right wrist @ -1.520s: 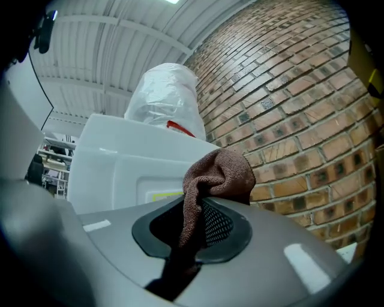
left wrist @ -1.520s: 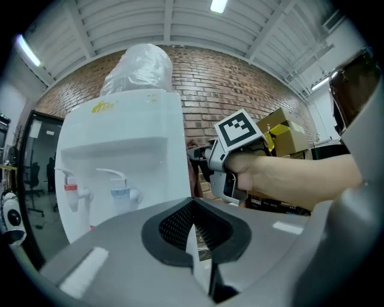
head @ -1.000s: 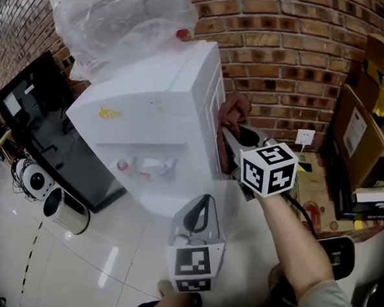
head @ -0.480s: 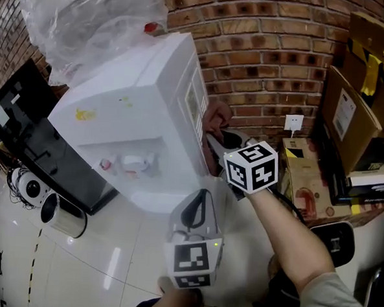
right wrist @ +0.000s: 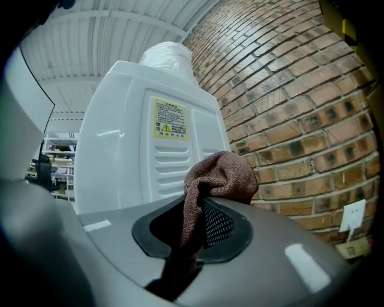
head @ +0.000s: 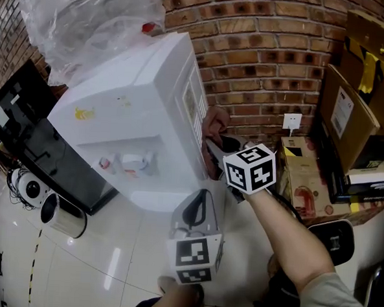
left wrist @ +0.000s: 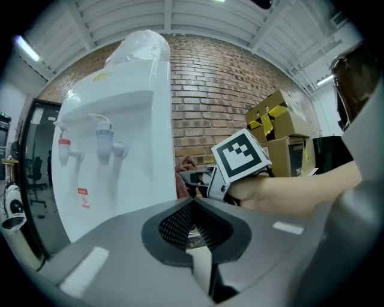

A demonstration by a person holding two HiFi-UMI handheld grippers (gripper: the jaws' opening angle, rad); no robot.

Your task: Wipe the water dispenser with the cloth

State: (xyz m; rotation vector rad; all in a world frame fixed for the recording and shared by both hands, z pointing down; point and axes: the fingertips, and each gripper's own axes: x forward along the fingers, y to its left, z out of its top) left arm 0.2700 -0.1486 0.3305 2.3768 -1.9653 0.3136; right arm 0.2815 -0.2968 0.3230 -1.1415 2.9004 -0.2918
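The right gripper view showed the right tool (right wrist: 195,231) clenched on the brown cloth (right wrist: 219,174) at the water dispenser's (right wrist: 120,156) vented right side, whereas the left gripper view showed its front taps (left wrist: 103,139) beyond the left tool (left wrist: 201,234), closed and empty.

Our right gripper (head: 212,143) reaches ahead about level, beyond the left one and to its right. Its jaws are clamped on the cloth (right wrist: 219,177), and our bare forearm (head: 287,233) stretches out behind it. Our left gripper (head: 200,202) hangs nearer us, jaw tips together with nothing between them, our hand (head: 178,290) behind it.
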